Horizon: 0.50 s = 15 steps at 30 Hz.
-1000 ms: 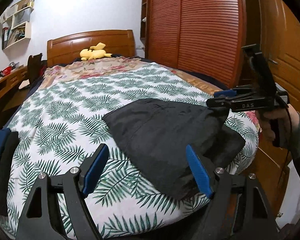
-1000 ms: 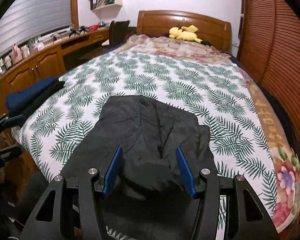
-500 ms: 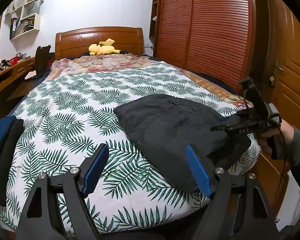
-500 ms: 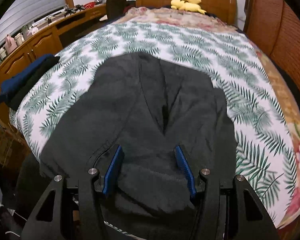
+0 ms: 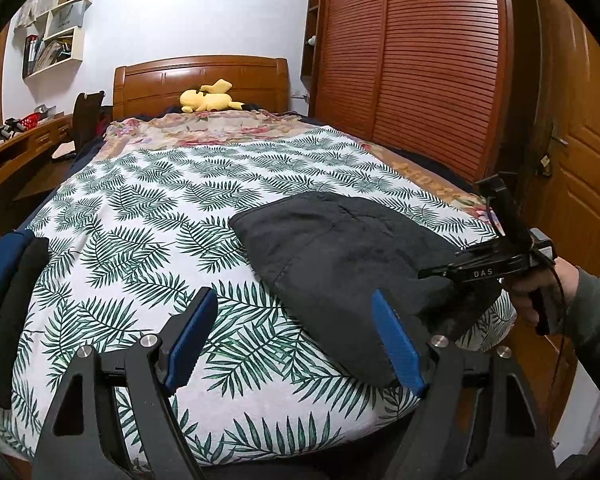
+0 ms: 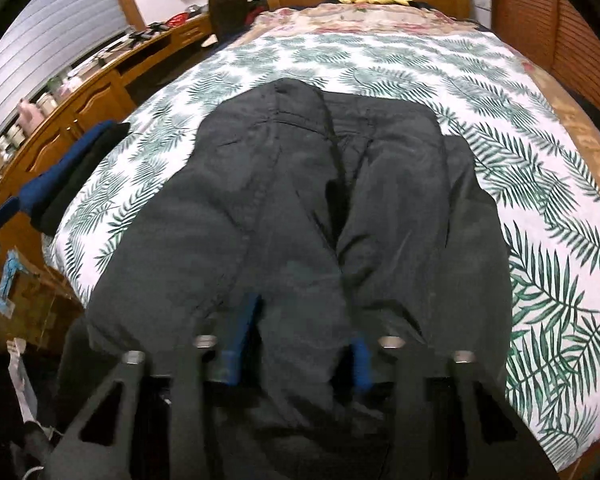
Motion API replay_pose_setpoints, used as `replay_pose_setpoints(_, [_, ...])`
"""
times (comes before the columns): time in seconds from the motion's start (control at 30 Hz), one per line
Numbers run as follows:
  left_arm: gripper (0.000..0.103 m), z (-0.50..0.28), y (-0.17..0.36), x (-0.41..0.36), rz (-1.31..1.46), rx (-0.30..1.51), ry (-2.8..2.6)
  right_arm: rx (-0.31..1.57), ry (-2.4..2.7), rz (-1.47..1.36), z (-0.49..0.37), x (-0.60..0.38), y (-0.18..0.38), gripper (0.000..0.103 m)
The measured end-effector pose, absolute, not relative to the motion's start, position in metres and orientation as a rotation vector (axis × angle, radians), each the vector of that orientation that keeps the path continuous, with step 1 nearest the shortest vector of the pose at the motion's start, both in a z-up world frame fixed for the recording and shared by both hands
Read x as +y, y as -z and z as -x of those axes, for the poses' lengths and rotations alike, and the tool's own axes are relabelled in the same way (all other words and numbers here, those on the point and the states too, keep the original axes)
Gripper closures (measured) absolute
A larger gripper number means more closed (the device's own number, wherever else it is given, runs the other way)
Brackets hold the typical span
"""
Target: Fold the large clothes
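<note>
A dark grey garment (image 5: 340, 256) lies on the leaf-print bedspread (image 5: 148, 216) near the foot of the bed, at its right side. In the right wrist view the garment (image 6: 320, 208) fills the middle and its near edge bulges up between my right gripper's (image 6: 300, 336) blue fingers (image 6: 240, 336), which stand apart around the cloth. My left gripper (image 5: 296, 340) is open and empty above the bedspread, left of the garment. The right gripper also shows in the left wrist view (image 5: 440, 276), low at the garment's right edge.
A blue and a black folded garment (image 5: 8, 292) lie stacked at the bed's left edge. A yellow plush toy (image 5: 208, 98) sits by the headboard. A wooden desk (image 6: 80, 92) runs along the left, louvred wardrobe doors (image 5: 412, 72) along the right.
My right gripper has dropped lower and pushed forward, so the garment's near edge now sits between its fingers. My left gripper has drawn back to the left, still open.
</note>
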<state>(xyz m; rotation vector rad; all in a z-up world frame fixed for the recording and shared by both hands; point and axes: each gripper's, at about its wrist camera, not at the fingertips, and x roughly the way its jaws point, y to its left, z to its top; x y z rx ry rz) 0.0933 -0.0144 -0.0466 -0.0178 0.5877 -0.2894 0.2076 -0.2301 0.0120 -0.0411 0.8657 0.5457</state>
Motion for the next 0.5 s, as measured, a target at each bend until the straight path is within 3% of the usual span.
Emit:
replay_pose_setpoints(0.13, [0.023, -0.093, 0.047, -0.015, 0.018, 0.589, 0.286, 0.76, -0.554, 0.058, -0.191, -0.231, -0.032, 0.094])
replay_pose_setpoints(0.5, [0.023, -0.094, 0.046, -0.019, 0.017, 0.595, 0.294, 0.588, -0.578, -0.016, -0.145, -0.257, -0.072, 0.096])
